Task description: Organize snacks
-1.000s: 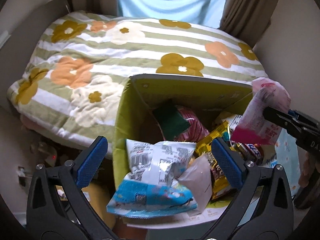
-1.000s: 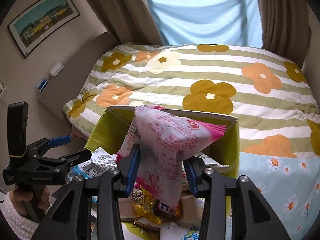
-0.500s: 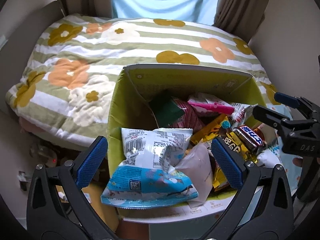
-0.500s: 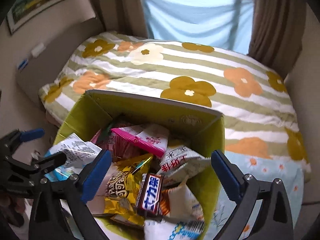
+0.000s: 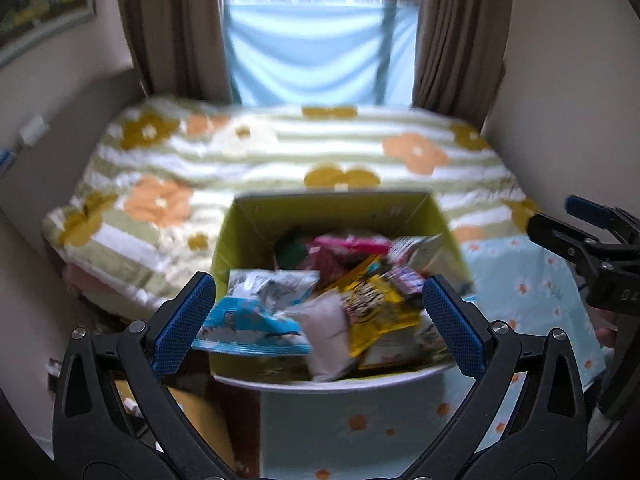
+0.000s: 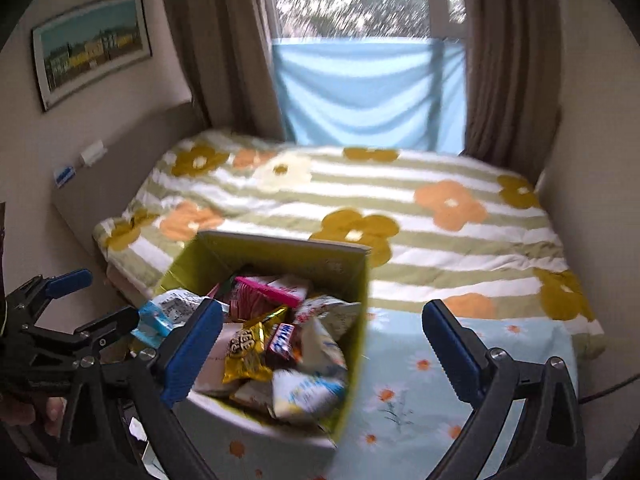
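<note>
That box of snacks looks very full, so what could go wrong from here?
The blue and white packet hangs over the near edge of the green box and might slide off onto the floor. The box stands at the corner of the bed, so a nudge from either open hand-held gripper could tip it.

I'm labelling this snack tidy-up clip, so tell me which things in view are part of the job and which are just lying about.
Part of the job:
- green box
- pink packet
- yellow packet
- blue and white packet
- left tool and right tool, both open and empty

Just lying about:
- floral quilt
- framed picture
- curtains
- light blue sheet
</note>
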`<state>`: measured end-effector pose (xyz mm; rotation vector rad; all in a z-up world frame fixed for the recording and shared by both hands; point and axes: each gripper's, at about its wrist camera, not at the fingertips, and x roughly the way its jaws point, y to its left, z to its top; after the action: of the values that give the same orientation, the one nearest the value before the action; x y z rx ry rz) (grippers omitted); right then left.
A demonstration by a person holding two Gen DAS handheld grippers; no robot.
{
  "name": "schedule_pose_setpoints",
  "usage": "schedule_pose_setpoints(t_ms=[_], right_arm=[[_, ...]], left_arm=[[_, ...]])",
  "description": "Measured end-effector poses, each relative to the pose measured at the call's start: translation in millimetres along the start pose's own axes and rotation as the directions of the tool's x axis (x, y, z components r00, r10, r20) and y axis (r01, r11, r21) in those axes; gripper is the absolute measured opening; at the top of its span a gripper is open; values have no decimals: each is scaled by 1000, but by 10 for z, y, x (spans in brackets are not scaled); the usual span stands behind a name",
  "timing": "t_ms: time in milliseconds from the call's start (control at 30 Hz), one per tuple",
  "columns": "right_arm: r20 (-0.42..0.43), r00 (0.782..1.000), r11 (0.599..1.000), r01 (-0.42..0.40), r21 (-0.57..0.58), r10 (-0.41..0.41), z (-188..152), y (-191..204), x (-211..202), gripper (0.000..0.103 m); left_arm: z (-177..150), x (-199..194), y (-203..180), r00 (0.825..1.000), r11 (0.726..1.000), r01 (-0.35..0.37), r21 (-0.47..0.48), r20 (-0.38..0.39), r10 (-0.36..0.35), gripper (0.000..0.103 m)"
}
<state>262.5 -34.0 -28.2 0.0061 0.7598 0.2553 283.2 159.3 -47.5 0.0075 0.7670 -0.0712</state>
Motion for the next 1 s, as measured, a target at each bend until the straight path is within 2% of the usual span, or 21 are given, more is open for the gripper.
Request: schedule_pose_setpoints(t_ms=[133,233,333,433,633,1000], right_arm=[[83,994,997,68,24,-70,-169,-181,-647,102],[125,986,994,107,37,-111,-391,-284,-1076,102],[131,979,987,150,50,-155,-603,-346,-1319,102],[130,969,977,205,50,-210,-816,-354,-1492,102],[171,956,970,227,84,-238,-1114,-364,-1779,102],[201,948,967,228,116,-247,-1271,-417,-2032,102]], left_arm=[[-123,-569,-371,992,1000,-19,6,121,18,103],[-256,-854,-522,987,1000,3,-8,161,-1,103],[-442,-1114,-678,982,999,31,-10,189,-28,103],[-637,-1311,-806,977,999,33,-4,212,-32,103],[-953,-1548,-973,972,999,33,15,234,-36,103],[-1059,-1771,-1137,964,999,21,43,263,-32,103]])
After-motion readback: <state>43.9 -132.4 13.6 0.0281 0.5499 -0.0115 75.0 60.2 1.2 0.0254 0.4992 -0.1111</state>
